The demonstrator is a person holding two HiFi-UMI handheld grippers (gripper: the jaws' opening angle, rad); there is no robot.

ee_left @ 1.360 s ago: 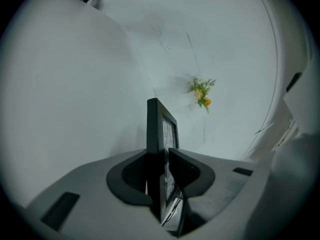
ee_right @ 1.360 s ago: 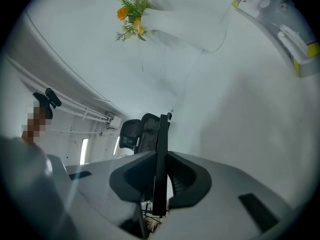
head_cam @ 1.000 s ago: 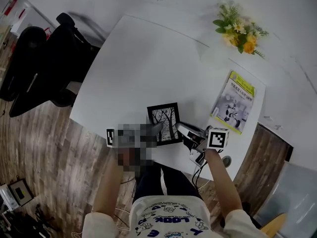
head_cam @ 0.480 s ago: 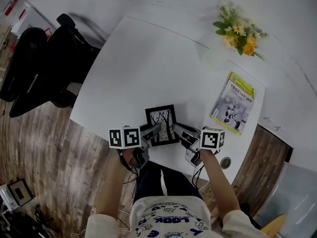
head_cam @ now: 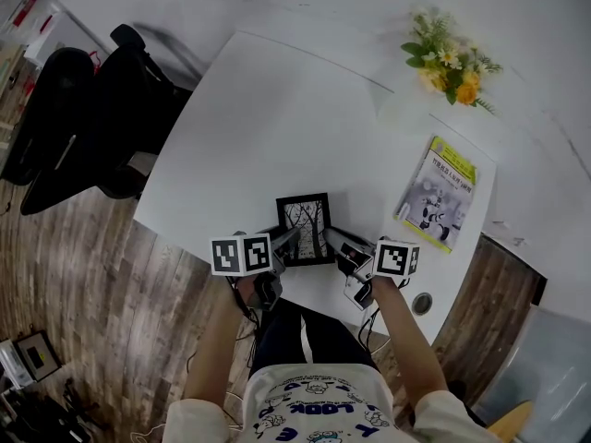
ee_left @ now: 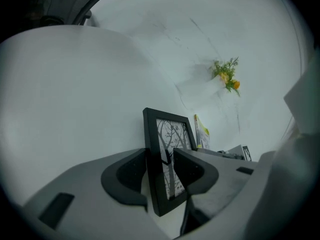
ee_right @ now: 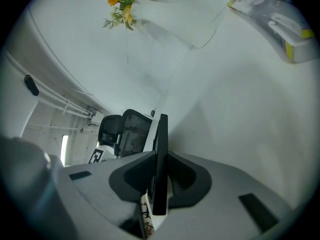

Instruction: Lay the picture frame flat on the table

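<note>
Picture frame sits on the white table, close to the table's near edge, black border with a tree print showing upward. From the gripper views it looks tilted rather than fully down. I can't tell whether its back meets the surface.

Left gripper, at the frame's left edge: jaws opening and now standing wide. The frame border is between them, but the pads don't look to press it.

Right gripper, at the frame's right edge: clenched on the frame, thin edge pinched between both pads.

Risks as I judge them:
- With the left side let go, only the right pinch carries the frame. It may pivot and slap down, jarring the glass.
- Pulling the left gripper back could catch the border on a pad and drag the frame toward the near edge, with little table left there.
- Releasing the right too early could let it drop.

Booklet lies well right of the frame, out of the way.
</note>
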